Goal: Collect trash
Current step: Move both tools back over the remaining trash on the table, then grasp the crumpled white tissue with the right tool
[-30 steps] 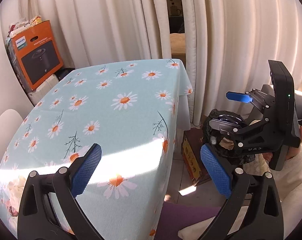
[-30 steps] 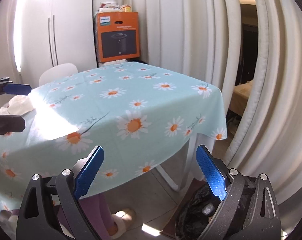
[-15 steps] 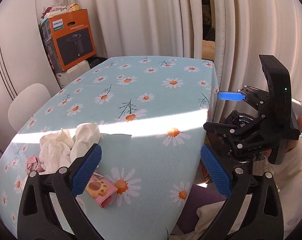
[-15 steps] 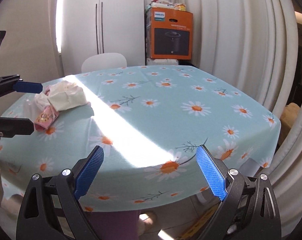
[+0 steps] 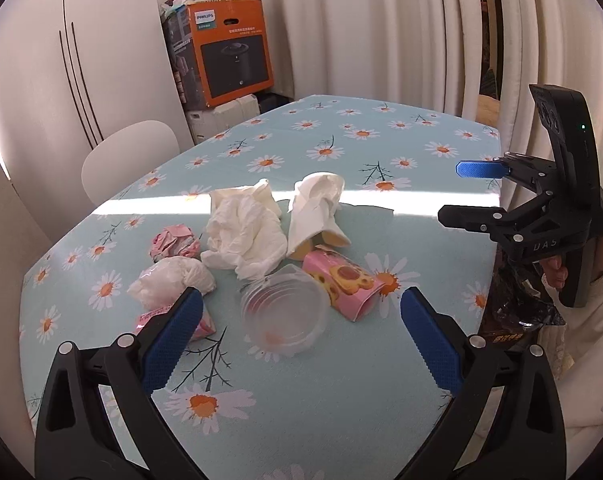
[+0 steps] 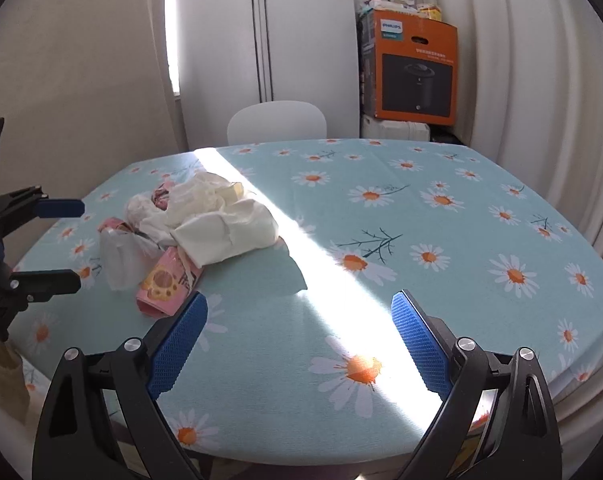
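Note:
A pile of trash lies on the daisy tablecloth. It holds a clear plastic cup on its side, a pink snack wrapper, two crumpled white tissues, a pink paper ball and a white plastic wad. My left gripper hovers open just before the cup, holding nothing. My right gripper is open and empty at the table's right edge, held by a hand. In the right wrist view the trash pile lies ahead to the left of my right gripper, with my left gripper beyond it.
A black trash bag hangs beside the table's right edge, under the right gripper. A white chair stands at the far side. An orange appliance box sits on stacked boxes in the corner. White curtains line the back.
Both grippers have swung left, away from the black bag and curtains, toward the table. The trash pile has come into view and now lies close before my left gripper. Both stay open.

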The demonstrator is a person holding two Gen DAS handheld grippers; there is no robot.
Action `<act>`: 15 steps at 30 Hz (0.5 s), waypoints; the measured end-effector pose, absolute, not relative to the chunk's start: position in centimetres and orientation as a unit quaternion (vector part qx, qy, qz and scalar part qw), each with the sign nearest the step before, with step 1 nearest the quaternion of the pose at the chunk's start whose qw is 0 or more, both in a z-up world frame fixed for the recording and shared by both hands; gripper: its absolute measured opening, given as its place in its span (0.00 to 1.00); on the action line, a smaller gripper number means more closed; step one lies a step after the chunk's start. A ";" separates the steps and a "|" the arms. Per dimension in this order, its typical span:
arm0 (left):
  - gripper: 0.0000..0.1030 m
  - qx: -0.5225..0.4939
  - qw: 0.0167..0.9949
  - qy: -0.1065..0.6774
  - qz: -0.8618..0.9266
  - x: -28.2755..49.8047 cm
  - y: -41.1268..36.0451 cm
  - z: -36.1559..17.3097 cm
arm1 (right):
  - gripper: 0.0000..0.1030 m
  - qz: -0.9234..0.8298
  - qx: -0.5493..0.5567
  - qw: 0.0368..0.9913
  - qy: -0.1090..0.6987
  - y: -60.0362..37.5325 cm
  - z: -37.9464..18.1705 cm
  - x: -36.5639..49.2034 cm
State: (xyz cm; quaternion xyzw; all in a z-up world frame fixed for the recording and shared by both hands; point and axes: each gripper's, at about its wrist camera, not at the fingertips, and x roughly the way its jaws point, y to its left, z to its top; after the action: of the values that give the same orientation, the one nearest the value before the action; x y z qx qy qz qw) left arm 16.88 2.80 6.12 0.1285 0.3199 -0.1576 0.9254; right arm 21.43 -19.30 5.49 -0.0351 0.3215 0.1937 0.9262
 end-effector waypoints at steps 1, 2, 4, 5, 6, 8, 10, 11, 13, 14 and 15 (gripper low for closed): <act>0.94 0.124 0.926 0.323 -0.151 16.9 3.6 6.1 | 0.87 0.197 -0.036 0.924 0.325 -18.8 5.4 21.8; 0.94 0.121 0.927 0.325 -0.144 17.0 4.4 6.0 | 0.87 0.199 -0.036 0.922 0.329 -18.3 5.4 22.2; 0.94 0.116 0.928 0.331 -0.128 17.2 5.8 5.9 | 0.87 0.206 -0.034 0.919 0.335 -17.4 5.4 23.1; 0.94 0.114 0.928 0.334 -0.122 17.2 6.5 5.9 | 0.87 0.208 -0.031 0.917 0.339 -16.9 5.3 23.5; 0.94 0.113 0.928 0.336 -0.116 17.1 7.1 5.9 | 0.87 0.211 -0.028 0.915 0.342 -16.5 5.3 24.0; 0.94 0.110 0.929 0.337 -0.107 16.9 8.4 5.9 | 0.87 0.215 -0.021 0.912 0.349 -15.6 5.3 24.8; 0.94 0.107 0.930 0.338 -0.101 16.7 9.4 5.8 | 0.87 0.217 -0.012 0.909 0.355 -14.8 5.3 25.8; 0.94 0.104 0.930 0.338 -0.100 16.5 9.9 5.8 | 0.87 0.219 -0.007 0.908 0.358 -14.4 5.3 26.2; 0.94 0.101 0.930 0.339 -0.099 16.3 10.8 5.7 | 0.87 0.223 0.003 0.904 0.366 -13.6 5.3 27.1; 0.94 0.099 0.930 0.339 -0.098 16.2 11.2 5.6 | 0.87 0.224 0.007 0.901 0.370 -13.2 5.3 27.6; 0.94 0.097 0.930 0.340 -0.099 16.1 11.5 5.5 | 0.87 0.225 0.008 0.900 0.373 -12.7 5.3 28.0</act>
State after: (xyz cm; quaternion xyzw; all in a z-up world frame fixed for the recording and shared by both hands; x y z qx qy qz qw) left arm 16.14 11.51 5.47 0.0965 0.3395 -0.0990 0.9304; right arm 28.05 -12.75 5.32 0.0077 0.3732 0.2248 0.9001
